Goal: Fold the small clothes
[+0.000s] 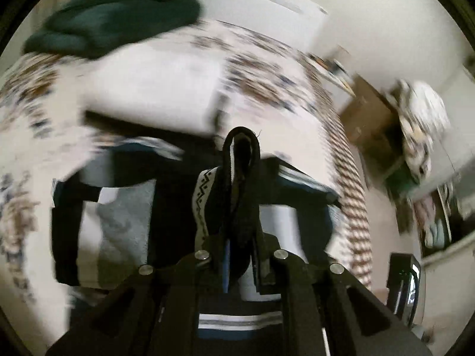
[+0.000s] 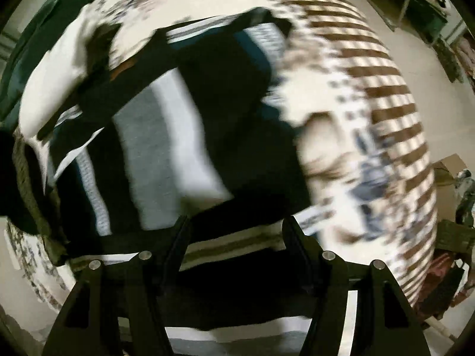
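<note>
No readable text, label, brand or number anywhere; both views motion-blurred.

I see a bed covered by a cream sheet with brown and blue flower print [image 2: 350, 160]. On it lie a black, grey and white striped knitted garment [image 2: 166, 136], a white pillow [image 1: 154, 95] and a dark green cloth heap [image 1: 118, 14].

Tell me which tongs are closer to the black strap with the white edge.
Left. The left tongs are clamped on the strap; the right tongs hang open above the striped garment, gripping nothing.
</note>
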